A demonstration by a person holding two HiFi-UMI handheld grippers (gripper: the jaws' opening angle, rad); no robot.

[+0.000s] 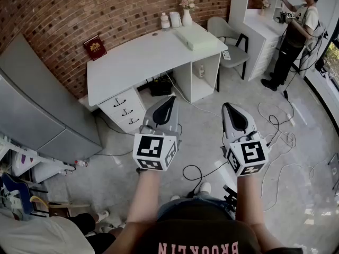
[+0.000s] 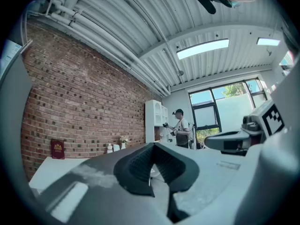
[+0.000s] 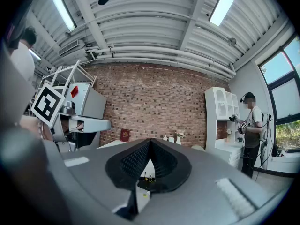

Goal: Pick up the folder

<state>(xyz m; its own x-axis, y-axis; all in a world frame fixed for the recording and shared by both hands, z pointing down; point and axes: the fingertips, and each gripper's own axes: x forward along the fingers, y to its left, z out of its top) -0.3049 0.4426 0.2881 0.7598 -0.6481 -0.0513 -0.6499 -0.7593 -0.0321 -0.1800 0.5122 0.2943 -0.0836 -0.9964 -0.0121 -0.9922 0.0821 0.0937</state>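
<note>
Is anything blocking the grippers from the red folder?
Nothing visible does. The red folder leans on the brick wall, bare white desk before it; the left hand-held gripper and right hand-held gripper hover over the floor.

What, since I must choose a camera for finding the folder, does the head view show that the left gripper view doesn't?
Only the head view: the pale folder lying at the far end of the white desk, and the desk drawers.
Only the left gripper view: the ceiling lights, the ceiling pipes, and the left gripper seen close, its jaws together with nothing between them.
Both: the white desk, the red book against the brick wall, and the person at the white cabinet.
</note>
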